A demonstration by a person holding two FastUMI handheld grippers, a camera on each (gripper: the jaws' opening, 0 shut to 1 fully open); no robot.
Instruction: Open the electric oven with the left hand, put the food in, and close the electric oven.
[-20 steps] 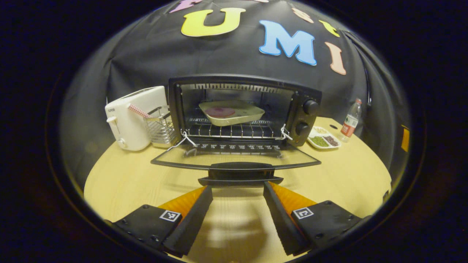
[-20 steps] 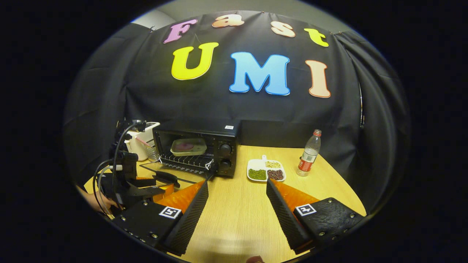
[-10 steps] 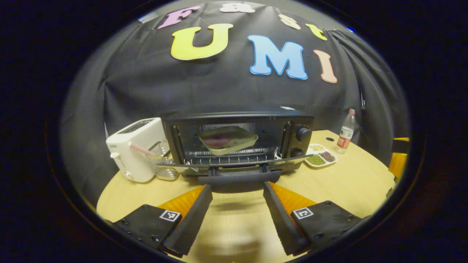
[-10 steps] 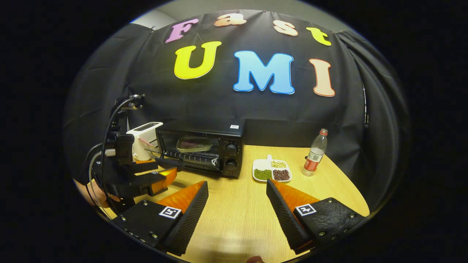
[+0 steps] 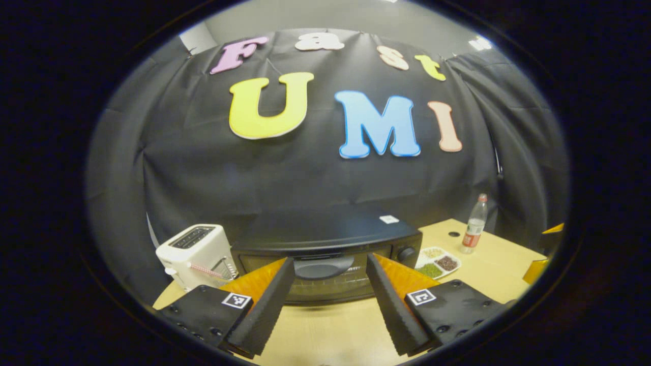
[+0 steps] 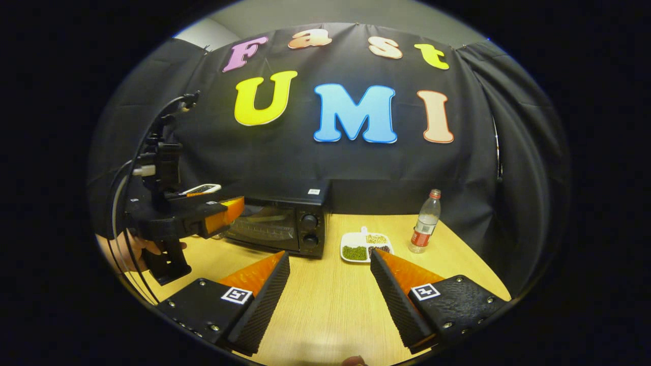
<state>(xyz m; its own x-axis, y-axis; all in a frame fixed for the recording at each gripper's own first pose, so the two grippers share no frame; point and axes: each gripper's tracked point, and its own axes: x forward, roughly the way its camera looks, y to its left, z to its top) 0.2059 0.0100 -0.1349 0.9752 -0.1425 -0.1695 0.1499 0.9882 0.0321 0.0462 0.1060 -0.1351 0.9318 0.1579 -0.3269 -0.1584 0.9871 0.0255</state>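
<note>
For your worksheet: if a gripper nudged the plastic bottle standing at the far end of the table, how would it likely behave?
The bottle stands tall and narrow on the table, so it probably tips easily. It looks like clear plastic and largely empty, so likely light. Once on its side, its round body would probably roll.

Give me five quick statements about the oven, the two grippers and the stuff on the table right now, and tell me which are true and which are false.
1. The oven door is shut. True.
2. The left gripper is clamped on the door handle. False: its fingers are spread wide, either side of the handle.
3. The right gripper holds a plate of food. False: it is open over bare table.
4. A bottle stands upright to the right of the bean dish. True.
5. The toaster sits on top of the oven. False: it stands on the table beside it.
</note>
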